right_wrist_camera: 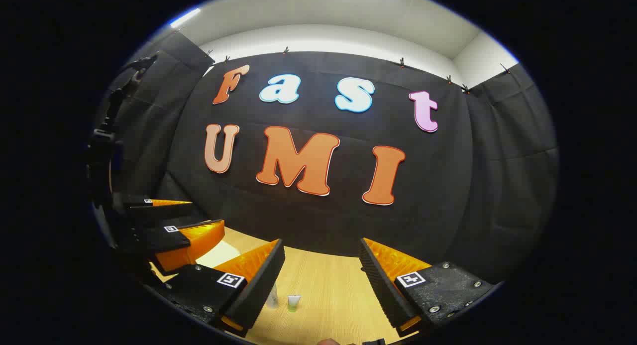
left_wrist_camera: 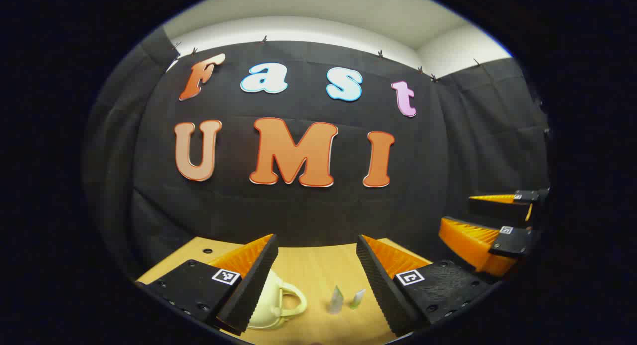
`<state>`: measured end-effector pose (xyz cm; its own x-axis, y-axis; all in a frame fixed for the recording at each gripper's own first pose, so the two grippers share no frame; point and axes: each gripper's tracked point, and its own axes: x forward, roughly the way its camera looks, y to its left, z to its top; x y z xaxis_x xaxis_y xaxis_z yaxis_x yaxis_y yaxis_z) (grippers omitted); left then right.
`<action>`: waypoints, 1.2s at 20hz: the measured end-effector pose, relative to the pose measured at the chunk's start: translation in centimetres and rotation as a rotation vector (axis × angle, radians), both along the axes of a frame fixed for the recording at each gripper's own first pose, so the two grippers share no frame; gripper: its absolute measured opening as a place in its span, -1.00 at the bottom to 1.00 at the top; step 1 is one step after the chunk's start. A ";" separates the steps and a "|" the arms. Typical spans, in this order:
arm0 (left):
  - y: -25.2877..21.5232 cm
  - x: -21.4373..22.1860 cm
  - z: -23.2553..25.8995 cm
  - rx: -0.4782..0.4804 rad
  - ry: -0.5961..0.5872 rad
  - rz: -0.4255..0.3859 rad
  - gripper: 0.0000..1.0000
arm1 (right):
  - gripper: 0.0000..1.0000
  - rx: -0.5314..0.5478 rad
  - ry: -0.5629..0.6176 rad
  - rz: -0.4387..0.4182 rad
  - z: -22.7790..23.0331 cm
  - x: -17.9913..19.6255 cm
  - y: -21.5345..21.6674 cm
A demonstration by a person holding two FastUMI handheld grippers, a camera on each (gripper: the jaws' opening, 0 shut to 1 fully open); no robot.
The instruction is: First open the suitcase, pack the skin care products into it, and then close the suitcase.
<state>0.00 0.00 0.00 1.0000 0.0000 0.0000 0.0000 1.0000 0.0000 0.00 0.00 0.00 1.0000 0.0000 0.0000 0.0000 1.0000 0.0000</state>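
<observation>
While both tools, left (left_wrist_camera: 316, 275) and right (right_wrist_camera: 321, 280), gape apart, two small tubes (left_wrist_camera: 344, 300) stand on the wooden table (left_wrist_camera: 318, 265).

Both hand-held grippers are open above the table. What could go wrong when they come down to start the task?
1. The two small tubes stand upright and close together on the table; a reach for one could tip the other.
2. The pale suitcase lies partly behind a finger of the left hand-held gripper, so its handle may be misjudged.
3. The right hand-held gripper hangs close beside the left; they might collide going down.
</observation>
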 end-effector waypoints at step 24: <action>2.7 4.7 -9.9 0.219 0.201 0.124 0.96 | 0.91 0.064 0.005 0.050 -1.8 6.1 -2.3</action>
<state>4.70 2.66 -9.91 0.9723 0.1433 -0.1846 -0.0995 0.9686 0.2279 6.05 -2.28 -1.84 0.9988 0.0497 -0.0038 -0.0494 0.9967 0.0637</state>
